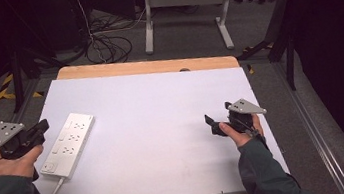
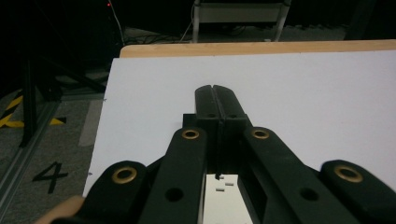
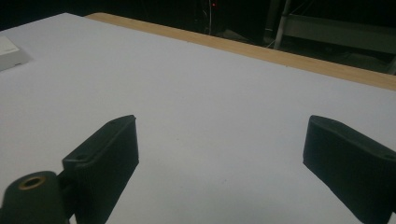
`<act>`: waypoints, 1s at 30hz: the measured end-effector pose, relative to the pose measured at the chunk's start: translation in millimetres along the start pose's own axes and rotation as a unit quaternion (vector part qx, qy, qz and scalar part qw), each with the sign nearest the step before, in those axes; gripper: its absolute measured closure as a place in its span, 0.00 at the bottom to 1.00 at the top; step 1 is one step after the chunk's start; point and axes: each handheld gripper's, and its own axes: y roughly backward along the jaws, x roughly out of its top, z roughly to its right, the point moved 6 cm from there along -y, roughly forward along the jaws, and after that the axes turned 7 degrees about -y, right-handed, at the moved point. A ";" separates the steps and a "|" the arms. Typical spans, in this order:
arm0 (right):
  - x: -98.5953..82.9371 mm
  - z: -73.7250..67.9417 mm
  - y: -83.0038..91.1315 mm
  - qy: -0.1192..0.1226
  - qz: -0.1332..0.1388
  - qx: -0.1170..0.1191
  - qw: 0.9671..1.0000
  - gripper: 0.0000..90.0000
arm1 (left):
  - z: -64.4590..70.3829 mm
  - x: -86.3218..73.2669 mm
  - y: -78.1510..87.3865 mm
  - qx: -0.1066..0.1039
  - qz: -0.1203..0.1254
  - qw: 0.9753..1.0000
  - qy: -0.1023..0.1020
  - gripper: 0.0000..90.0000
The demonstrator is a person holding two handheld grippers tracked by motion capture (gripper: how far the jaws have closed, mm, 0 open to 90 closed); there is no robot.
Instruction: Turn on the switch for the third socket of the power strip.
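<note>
Both grippers are over the white board [image 1: 164, 128], one at each side. Left gripper [image 1: 42, 126] is held at the left edge, just beside the power strip [image 1: 68, 145], and its jaws are pressed together with nothing between them; in the left gripper view the two black jaws meet in one line, and a bit of the strip shows below them. It seems that the jaw tips are near the far end of the strip, but from above I cannot tell if they touch it. Right gripper [image 1: 209, 122] is at the right side, well apart from the strip, and its jaws stand wide apart and empty, with bare board between them in the right gripper view. The strip is white, lies tilted along the left part of the board, and its cable [image 1: 53, 189] goes off the near edge. In the right gripper view a corner of the strip shows at the far left.
</note>
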 end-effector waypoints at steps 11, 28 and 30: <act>-0.2 0.3 0.4 0.002 -0.001 -0.002 1.000 0.12 | 2.0 1.6 8.6 0.001 0.030 1.000 -0.002 0.97; -0.6 -0.4 0.1 0.001 -0.002 -0.001 1.000 0.12 | 1.2 1.7 19.8 0.019 0.051 0.998 -0.008 0.77; -0.5 -0.7 0.1 0.001 -0.002 -0.001 1.000 0.12 | 0.4 1.5 19.5 0.018 0.050 0.999 -0.007 0.76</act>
